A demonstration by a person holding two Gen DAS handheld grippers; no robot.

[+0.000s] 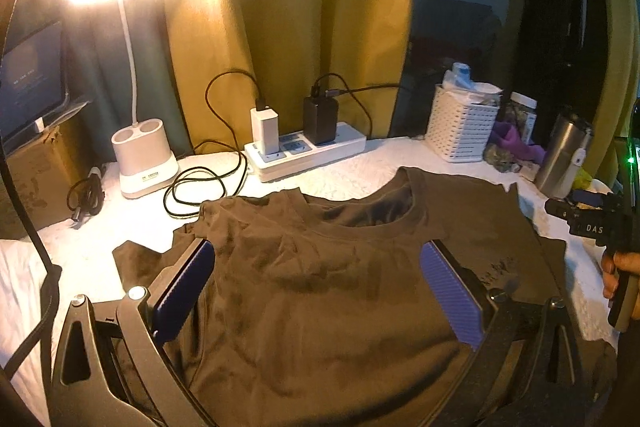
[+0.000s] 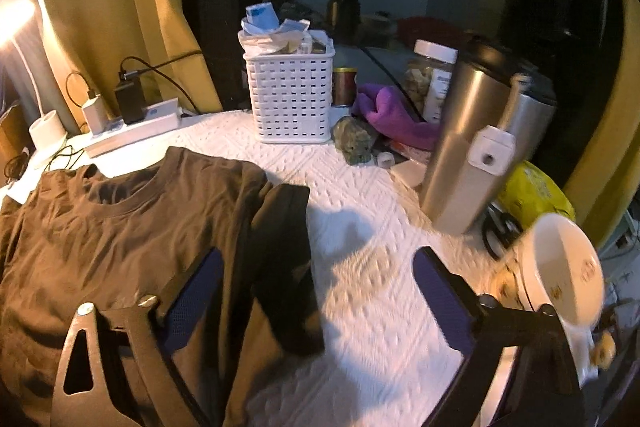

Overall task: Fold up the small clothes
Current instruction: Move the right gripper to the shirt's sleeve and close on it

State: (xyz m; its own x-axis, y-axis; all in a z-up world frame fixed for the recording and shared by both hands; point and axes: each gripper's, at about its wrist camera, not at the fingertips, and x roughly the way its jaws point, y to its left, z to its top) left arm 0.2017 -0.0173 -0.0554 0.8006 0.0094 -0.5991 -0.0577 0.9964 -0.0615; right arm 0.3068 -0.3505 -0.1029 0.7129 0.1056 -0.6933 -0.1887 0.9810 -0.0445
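Left wrist view: brown t-shirt (image 1: 320,267) lies flat on the white textured cloth (image 1: 344,179), neck hole toward the curtain (image 1: 280,7), left sleeve crumpled out toward the lamp side; left gripper (image 1: 316,287) hangs over the shirt chest with jaws spread wide, blue pads (image 1: 184,291) clear of the fabric as far as the view shows, nothing pinched; behind the shirt a lit desk lamp (image 1: 144,155), power strip (image 1: 308,151) with a white and a black charger plugged in, loose black cables (image 1: 208,183), white basket (image 1: 460,131), steel tumbler (image 1: 564,155); at the right edge a hand (image 1: 616,271) holds the other gripper's handle, its fingers out of this view. Right wrist view: right gripper (image 2: 318,301) jaws stand wide apart, nothing between them but shirt edge and bare cloth; its left pad (image 2: 192,299) is over the t-shirt (image 2: 120,227) body, right pad over the cloth (image 2: 360,227) near a white bowl (image 2: 560,267); shirt's right sleeve (image 2: 288,267) lies folded along the body edge, dark in shadow; whether the pad touches the fabric is not clear; further back the basket (image 2: 292,99), a purple rag (image 2: 392,115), a jar (image 2: 432,75), the tumbler (image 2: 464,147), a yellow bag (image 2: 532,195), power strip (image 2: 132,131) at far left; right side of this view blurred
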